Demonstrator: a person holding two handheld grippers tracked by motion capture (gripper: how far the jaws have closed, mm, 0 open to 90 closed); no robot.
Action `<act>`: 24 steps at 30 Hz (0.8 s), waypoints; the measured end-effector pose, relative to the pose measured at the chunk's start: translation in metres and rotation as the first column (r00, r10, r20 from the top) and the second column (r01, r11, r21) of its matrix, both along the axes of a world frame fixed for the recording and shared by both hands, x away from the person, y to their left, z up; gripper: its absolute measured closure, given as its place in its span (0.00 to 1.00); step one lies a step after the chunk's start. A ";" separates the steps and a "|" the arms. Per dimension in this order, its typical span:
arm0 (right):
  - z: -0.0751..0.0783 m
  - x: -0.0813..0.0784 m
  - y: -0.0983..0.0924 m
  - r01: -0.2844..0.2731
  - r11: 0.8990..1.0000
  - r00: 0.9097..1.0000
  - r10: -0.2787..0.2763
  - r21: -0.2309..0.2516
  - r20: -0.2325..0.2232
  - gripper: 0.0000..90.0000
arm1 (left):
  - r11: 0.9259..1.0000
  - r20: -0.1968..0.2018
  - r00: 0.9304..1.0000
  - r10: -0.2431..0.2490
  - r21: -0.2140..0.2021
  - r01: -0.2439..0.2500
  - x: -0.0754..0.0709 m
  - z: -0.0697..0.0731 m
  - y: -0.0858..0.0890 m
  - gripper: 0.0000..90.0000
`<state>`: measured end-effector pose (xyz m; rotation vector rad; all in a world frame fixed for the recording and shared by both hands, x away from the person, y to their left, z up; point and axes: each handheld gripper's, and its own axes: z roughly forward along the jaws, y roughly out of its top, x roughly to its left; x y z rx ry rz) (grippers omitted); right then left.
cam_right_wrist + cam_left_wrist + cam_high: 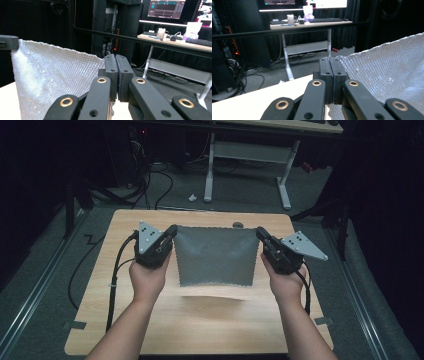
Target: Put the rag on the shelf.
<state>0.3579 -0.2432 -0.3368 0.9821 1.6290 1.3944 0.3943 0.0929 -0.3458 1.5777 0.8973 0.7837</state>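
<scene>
You are holding a grey cloth (215,256) up off the wooden table (200,320), stretched between your two grippers, and its shadow on the tabletop below suggests the lower edge hangs free in the air. It looks light and thoroughly soft: a thin waffle-textured fabric with a zigzag-cut hem, sagging slightly along the top between the two held corners, so expect it to droop and fold wherever you stop supporting it. It should not slip easily, since the rough weave gives the pads something to bite on, and nothing about it looks breakable. The corners are the right places to hold, and that is where you have it. Your left gripper (170,232) has its jaws pressed fully together on the cloth's top left corner; in the left gripper view the fabric (387,72) spreads away from just beside the closed fingertips (326,67), with only a thin pinch of material caught between them. Your right gripper (262,234) is likewise clamped tight on the top right corner, and in the right gripper view the cloth (57,75) runs off from the pads (111,67) toward the other gripper's tip (8,41) at the far corner. Neither pair of fingers touches anything except the cloth. Keep the corners level and apart, or the middle will likely slump.
</scene>
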 end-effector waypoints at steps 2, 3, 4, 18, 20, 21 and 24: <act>0.001 0.006 0.001 -0.001 1.000 1.000 0.001 -0.011 -0.002 1.00 | 1.000 0.002 1.000 0.012 0.017 -0.012 0.008 0.001 0.000 1.00; 0.001 0.006 0.001 -0.001 1.000 1.000 0.001 -0.011 -0.002 1.00 | 1.000 0.002 1.000 0.012 0.017 -0.012 0.008 0.001 0.000 1.00; 0.002 0.009 0.001 -0.006 1.000 1.000 0.006 -0.008 0.000 1.00 | 0.999 0.005 1.000 0.018 0.032 -0.018 0.011 0.002 -0.001 1.00; 0.006 0.074 0.005 0.041 0.999 0.999 -0.041 -0.026 -0.021 1.00 | 0.999 0.004 0.999 0.037 0.034 -0.037 0.072 -0.004 -0.005 1.00; 0.000 0.086 0.005 0.046 0.999 0.999 -0.046 -0.009 -0.023 1.00 | 0.999 0.003 0.999 0.042 0.017 -0.042 0.079 -0.008 -0.007 1.00; -0.002 0.091 0.003 0.042 0.999 0.998 -0.041 0.013 -0.039 1.00 | 0.999 0.008 0.999 0.038 0.020 -0.038 0.086 -0.011 -0.008 1.00; -0.009 0.103 0.000 0.046 0.998 0.996 -0.042 0.043 -0.080 1.00 | 0.999 -0.025 0.999 0.035 0.018 -0.035 0.094 -0.017 -0.008 0.99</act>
